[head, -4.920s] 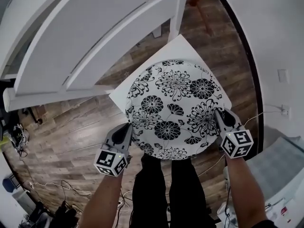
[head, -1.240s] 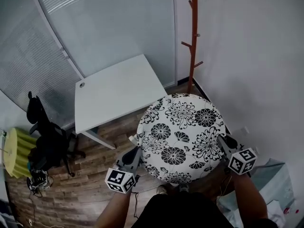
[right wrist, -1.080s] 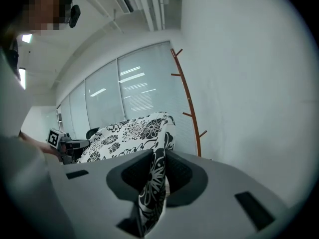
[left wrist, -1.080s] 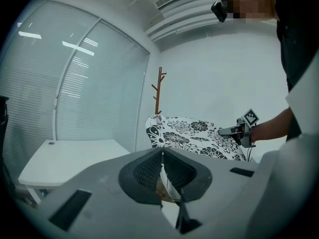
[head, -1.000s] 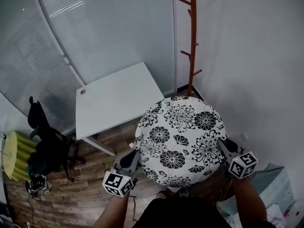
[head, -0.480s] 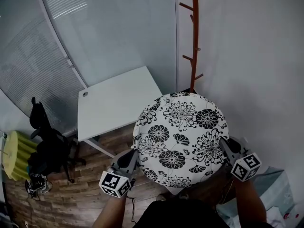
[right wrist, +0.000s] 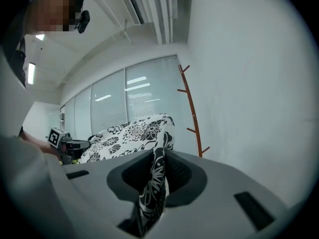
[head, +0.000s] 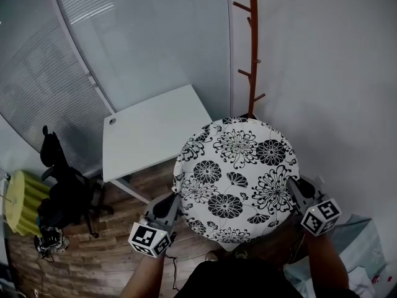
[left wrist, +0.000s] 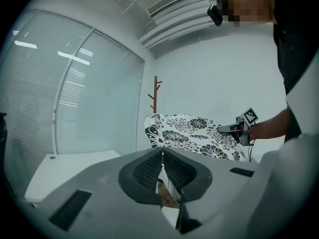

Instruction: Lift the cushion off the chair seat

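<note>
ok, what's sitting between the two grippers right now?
The floral cushion spans the whole gap in the head view. The left gripper and right gripper are each shut on an opposite edge of it, as both gripper views confirm.

Right gripper [right wrist: 155, 177]: jaws clamped on edge of black-and-white floral cushion [right wrist: 124, 132]. Cushion stretches left to left gripper [right wrist: 77, 144], marker cube showing. Brown coat stand [right wrist: 191, 116] against white wall [right wrist: 249, 93]; blinds [right wrist: 142, 101] behind.

Cushion [head: 236, 179] fills the span between my left gripper [head: 174, 198] and right gripper [head: 291, 183], both clamped on its rim. Wall [head: 335, 73] close on my right. Coat rack [head: 253, 48] just past the far edge. White table [head: 155, 138] ahead-left. Open floor [head: 93, 253] below left.
</note>
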